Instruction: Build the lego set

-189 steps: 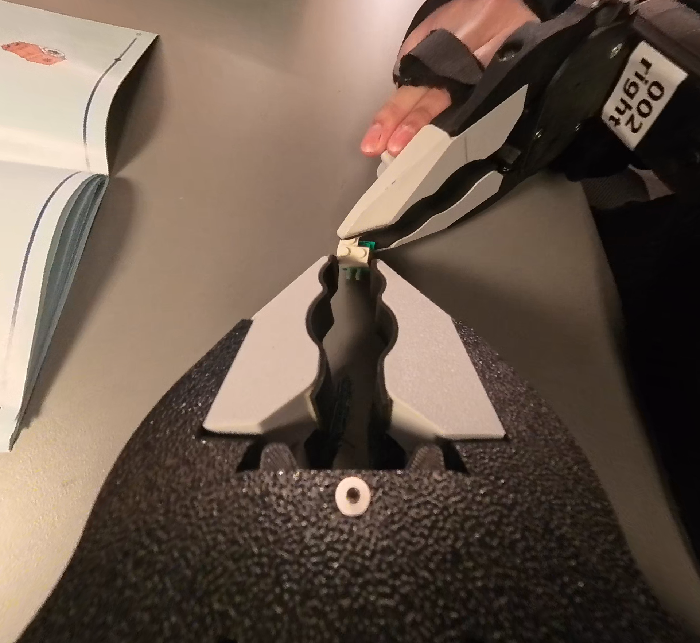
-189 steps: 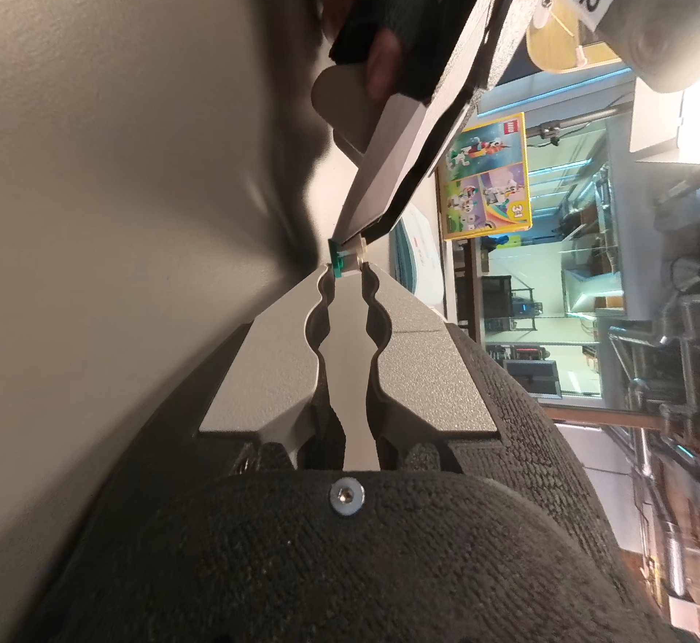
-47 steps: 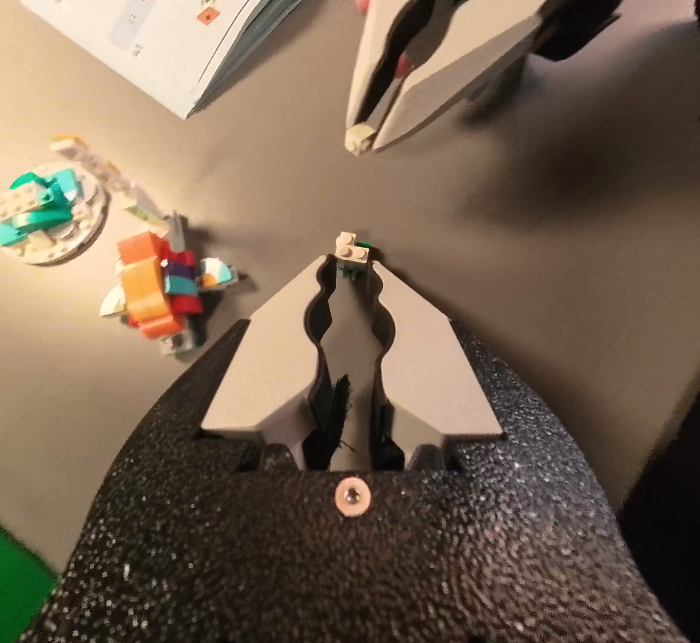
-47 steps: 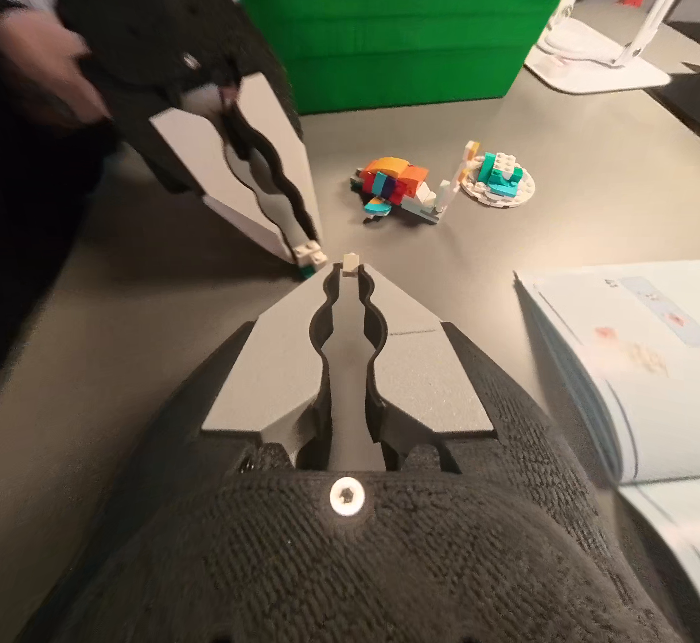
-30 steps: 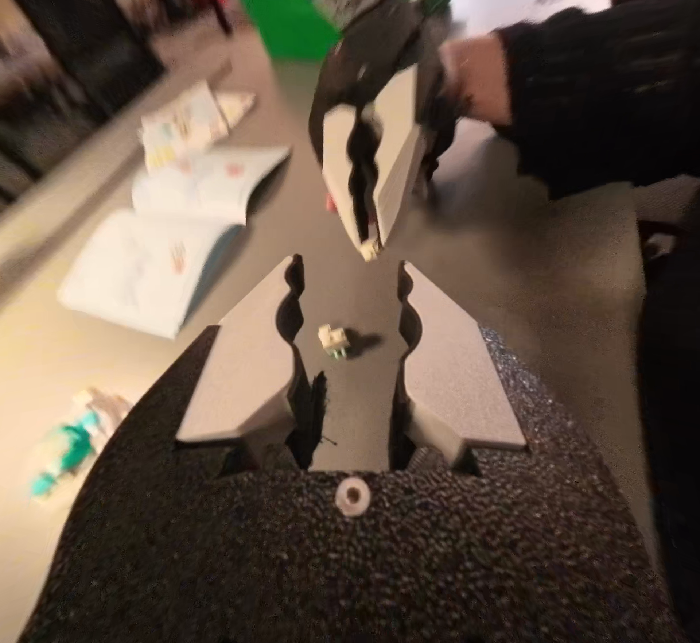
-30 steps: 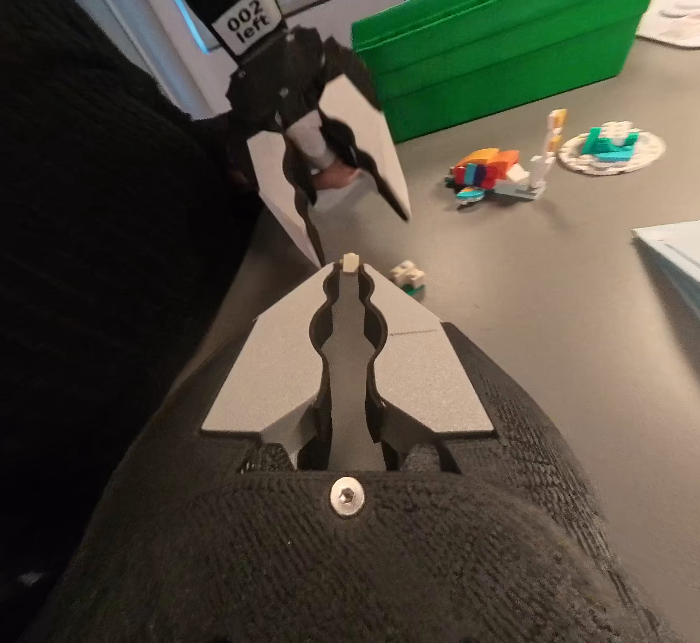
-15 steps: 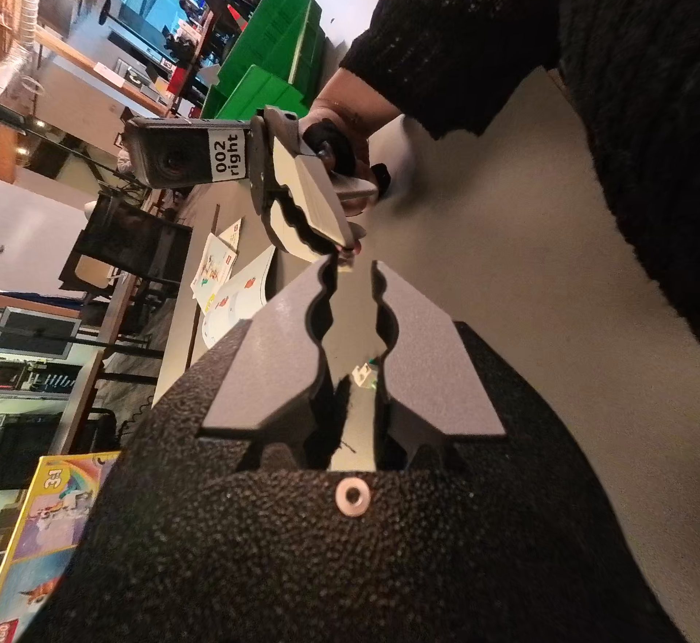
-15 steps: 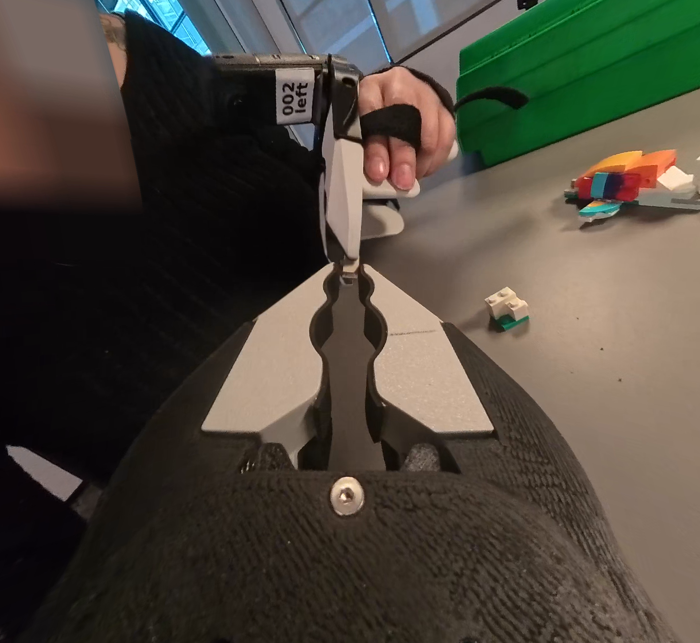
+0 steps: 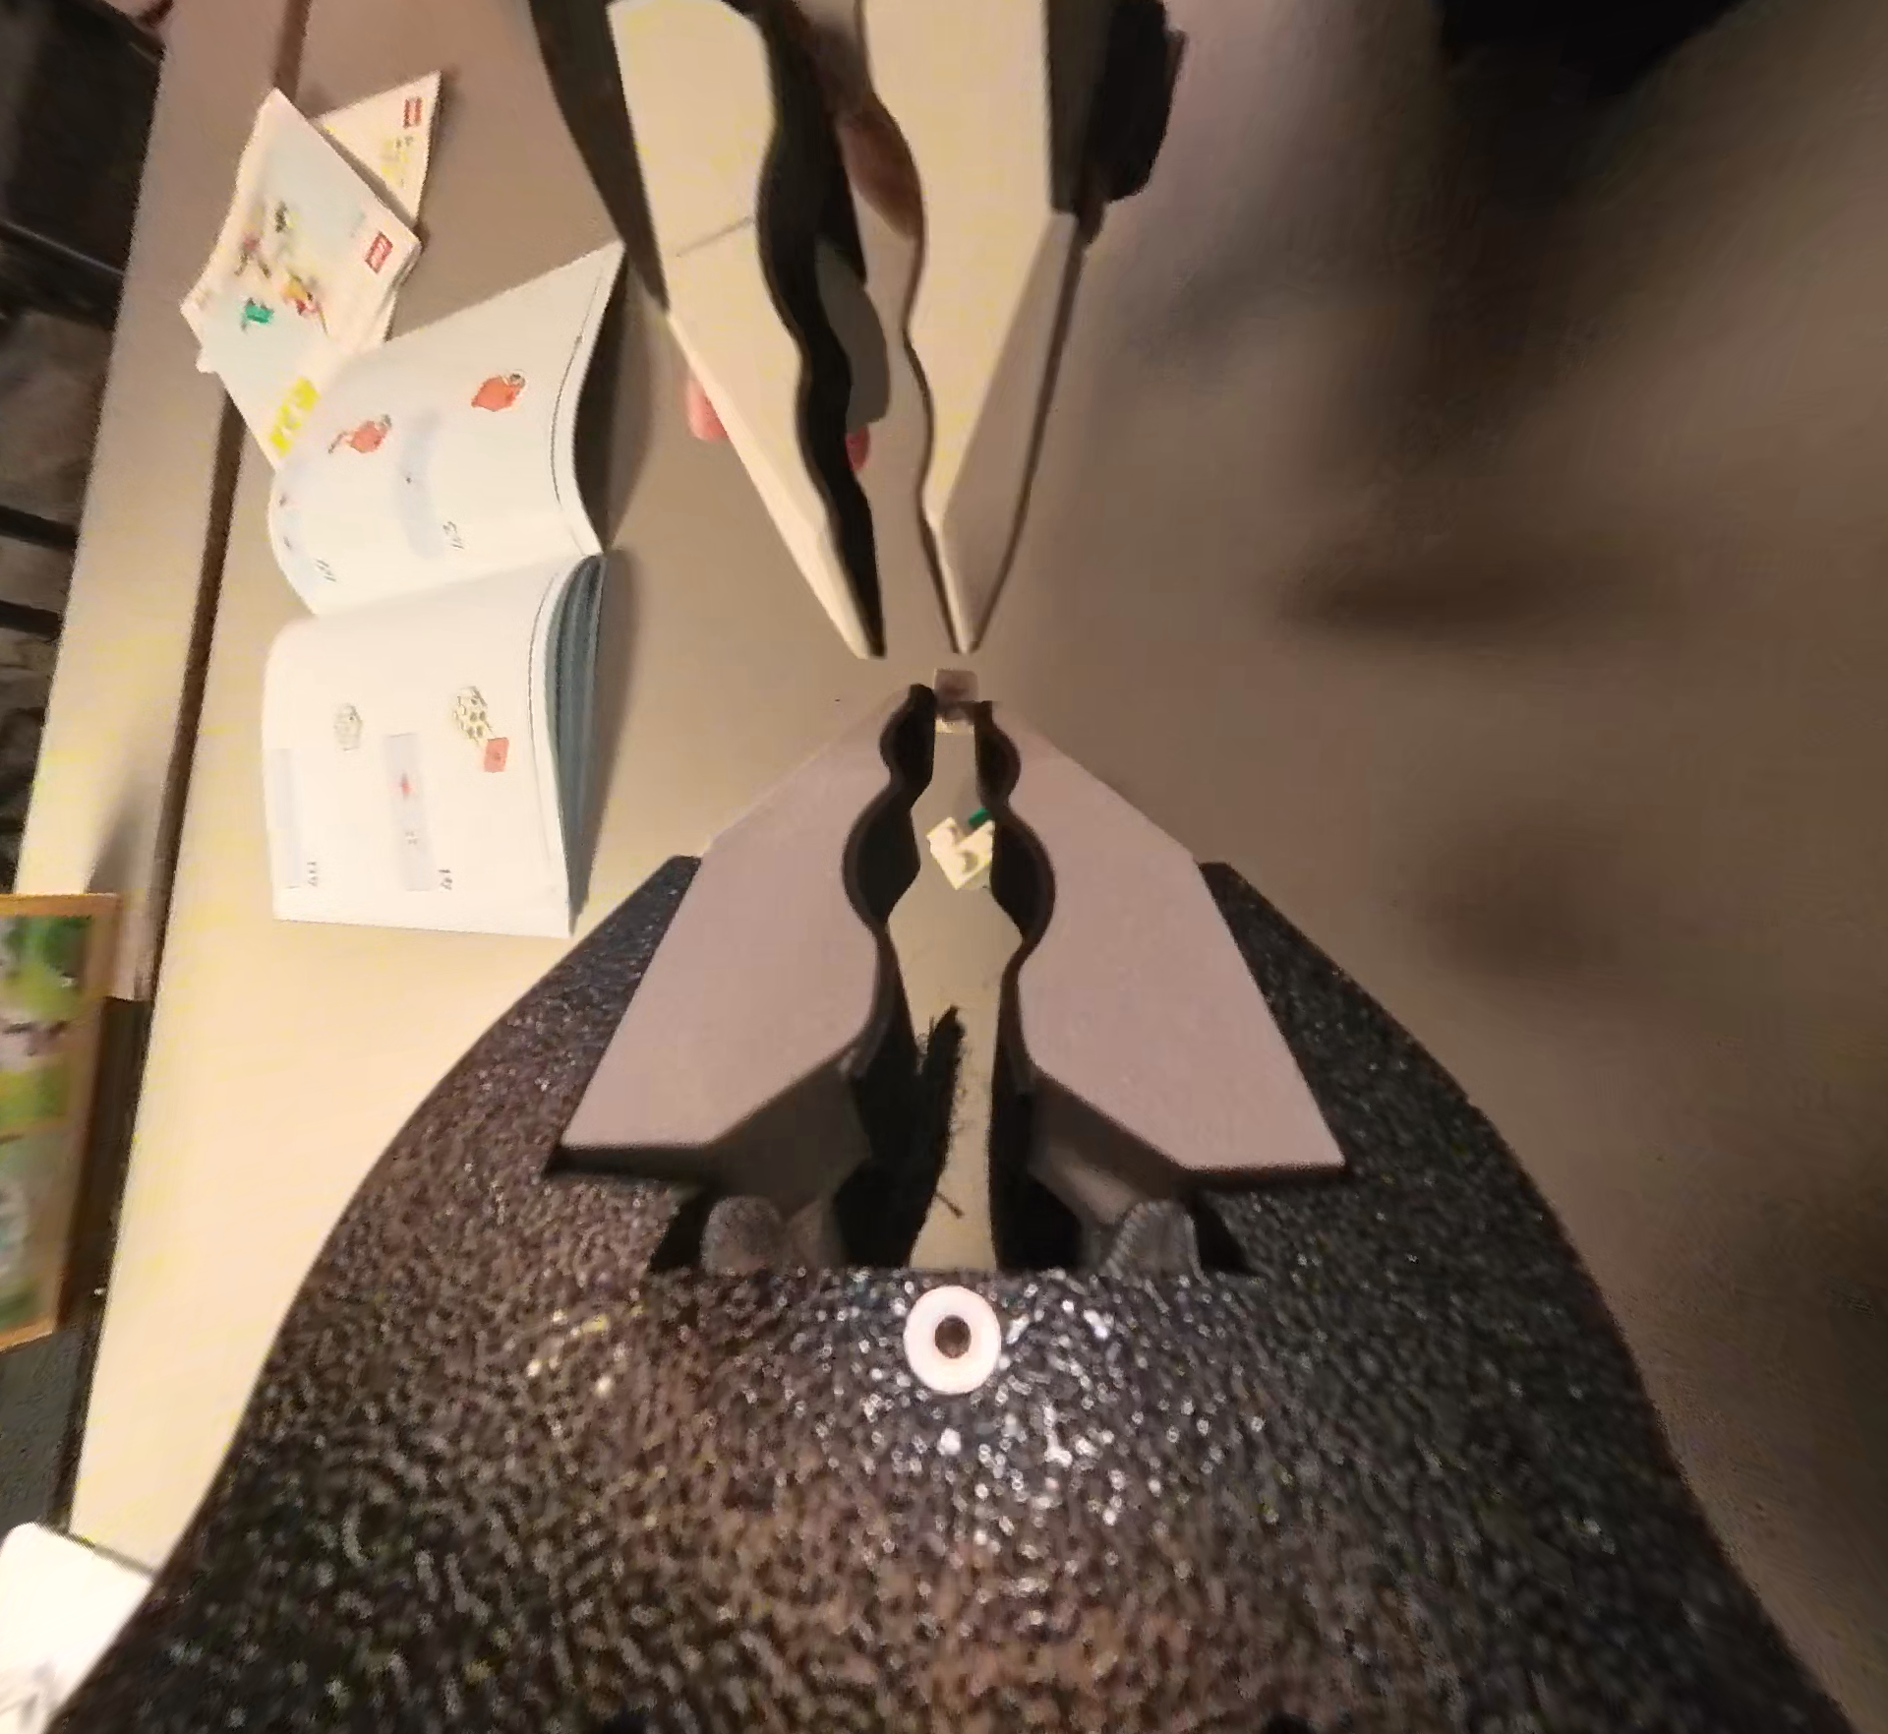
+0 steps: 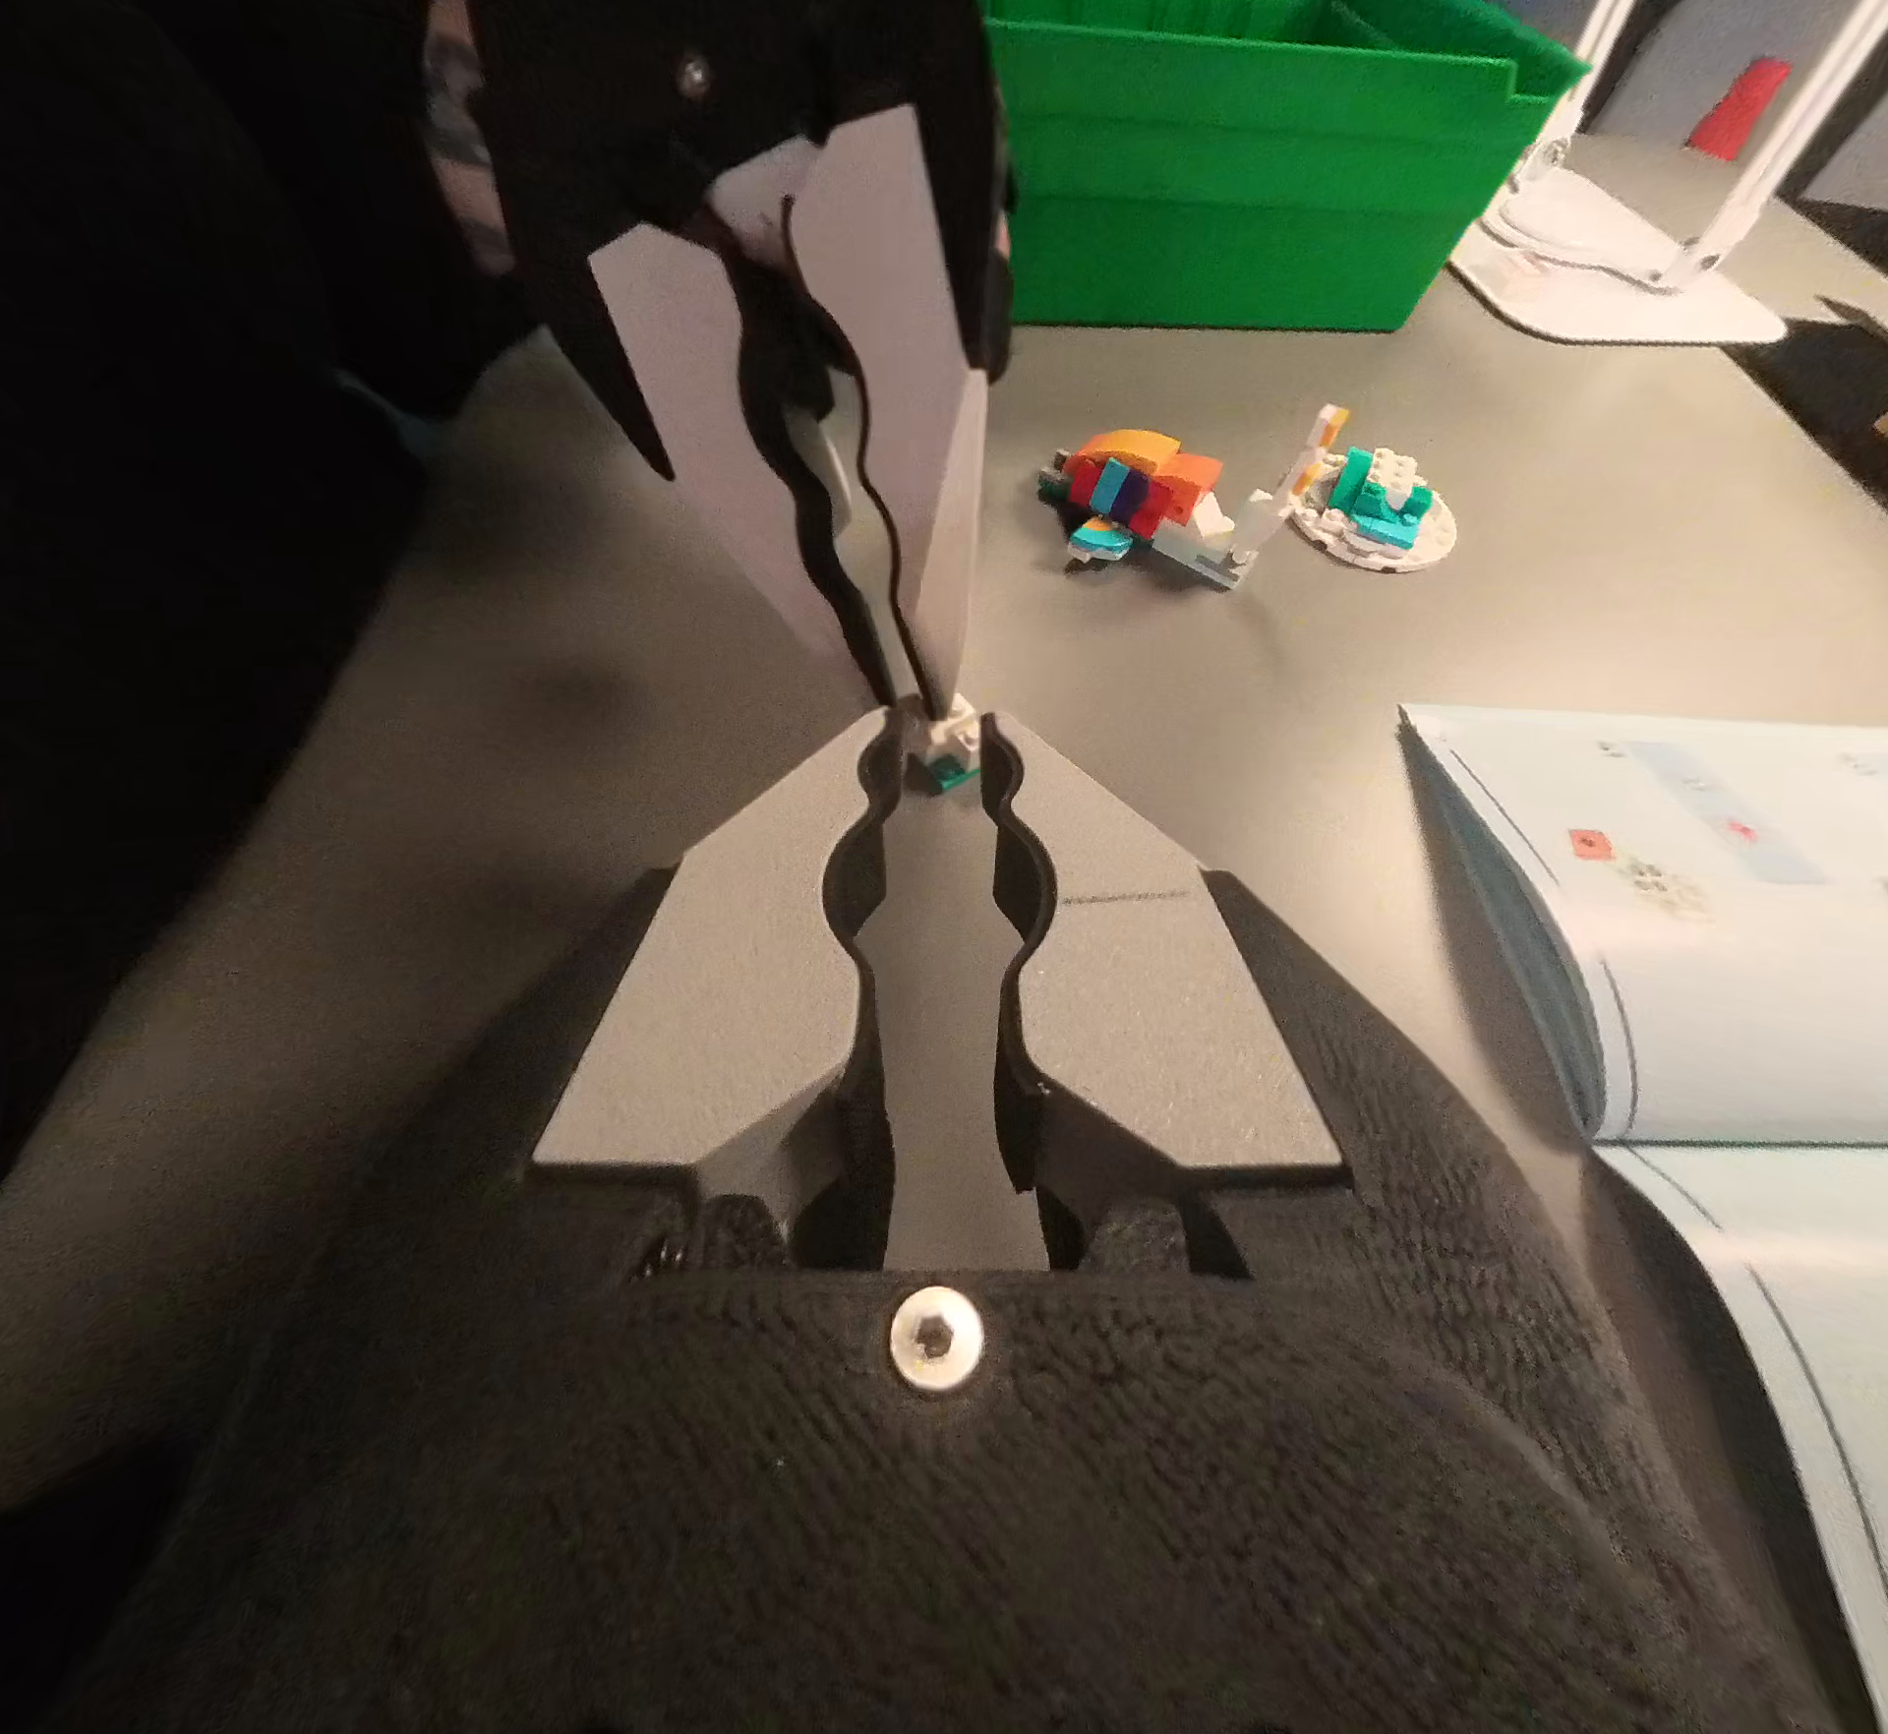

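left gripper (image 9: 952, 714) nipping tiny brick (image 9: 954, 690) | right gripper (image 10: 935, 735) slightly parted, empty | grey table (image 10: 1532, 622): white-green piece (image 10: 945, 750) under tips, green bin (image 10: 1226, 152) beyond, booklet (image 10: 1686, 919) rightward

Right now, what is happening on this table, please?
A person is building a lego set with two hand-held grippers. The left gripper pinches a small pale brick at its tips. The right gripper is open and empty, tip to tip with it. A white and green assembly lies on the table under them. A colourful model, an open instruction booklet and a green bin are nearby.
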Available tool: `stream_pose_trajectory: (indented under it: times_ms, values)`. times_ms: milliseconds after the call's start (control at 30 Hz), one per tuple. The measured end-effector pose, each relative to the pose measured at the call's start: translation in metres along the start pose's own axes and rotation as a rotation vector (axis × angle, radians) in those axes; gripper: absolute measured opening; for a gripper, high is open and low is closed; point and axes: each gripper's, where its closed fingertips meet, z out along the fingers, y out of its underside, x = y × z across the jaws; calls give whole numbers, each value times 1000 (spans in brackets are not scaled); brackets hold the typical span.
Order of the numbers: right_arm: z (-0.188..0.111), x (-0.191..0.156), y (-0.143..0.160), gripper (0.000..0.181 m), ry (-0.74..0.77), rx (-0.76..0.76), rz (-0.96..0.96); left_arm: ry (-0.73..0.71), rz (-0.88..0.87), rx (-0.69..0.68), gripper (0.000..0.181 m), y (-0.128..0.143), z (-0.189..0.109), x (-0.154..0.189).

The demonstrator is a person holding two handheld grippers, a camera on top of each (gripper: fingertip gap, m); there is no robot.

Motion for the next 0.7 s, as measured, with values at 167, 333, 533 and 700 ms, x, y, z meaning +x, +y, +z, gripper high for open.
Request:
stream_pose_trajectory:
  times_ms: [167, 333, 533, 700]
  values:
    - [6, -5, 11, 12, -27, -66, -3, 47, -85, -10, 5, 3, 4, 1]
    - [9, -5, 15, 9, -13, -94, -32, 71, -122, -5, 5, 3, 5, 4]
    - [12, -5, 15, 6, -23, -87, 12, 69, -124, -17, 5, 5, 5, 3]
    - [6, 4, 14, 6, -3, -57, 58, 95, -239, -52, 33, 19, -1, -1]
